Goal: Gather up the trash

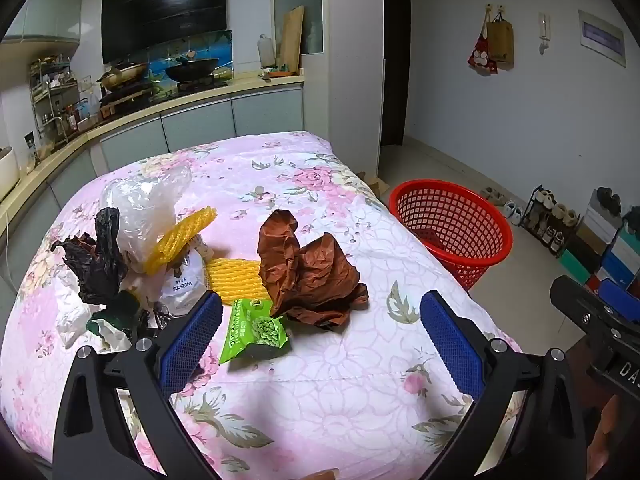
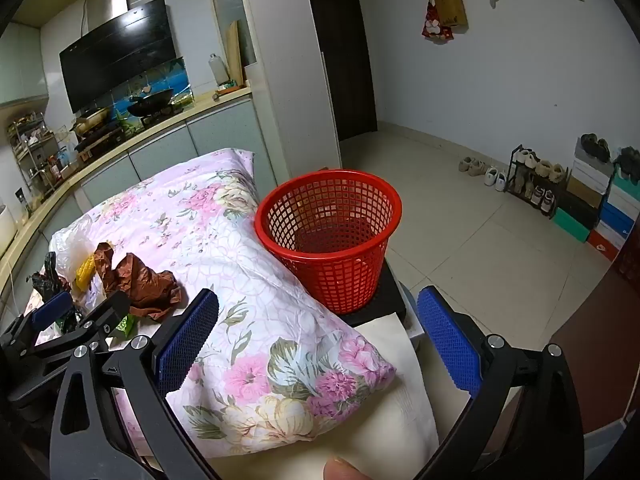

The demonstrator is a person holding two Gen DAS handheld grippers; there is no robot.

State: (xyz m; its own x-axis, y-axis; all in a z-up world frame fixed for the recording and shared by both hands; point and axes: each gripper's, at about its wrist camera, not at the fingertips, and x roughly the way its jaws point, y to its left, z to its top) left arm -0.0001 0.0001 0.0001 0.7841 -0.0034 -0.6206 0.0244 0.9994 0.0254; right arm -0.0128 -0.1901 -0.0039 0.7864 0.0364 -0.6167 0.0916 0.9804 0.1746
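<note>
Trash lies on a floral quilt (image 1: 304, 392): a crumpled brown bag (image 1: 312, 272), a green snack packet (image 1: 256, 330), yellow foam netting (image 1: 236, 282), a clear plastic bag (image 1: 144, 204), a black bag (image 1: 100, 260) and a white pouch (image 1: 184, 280). My left gripper (image 1: 320, 316) is open and empty, just before the green packet and brown bag. The red mesh basket (image 1: 452, 228) stands right of the bed; it also shows in the right wrist view (image 2: 328, 236). My right gripper (image 2: 318, 332) is open and empty, over the quilt's corner (image 2: 280, 360) near the basket. The left gripper (image 2: 80, 312) shows there beside the brown bag (image 2: 140, 280).
A kitchen counter (image 1: 160, 112) with stove and pans runs behind the bed. A shoe rack (image 2: 532, 180) and stacked boxes (image 2: 600, 208) line the right wall. The basket sits on a dark stand (image 2: 380, 304). Tiled floor (image 2: 460, 232) lies to the right.
</note>
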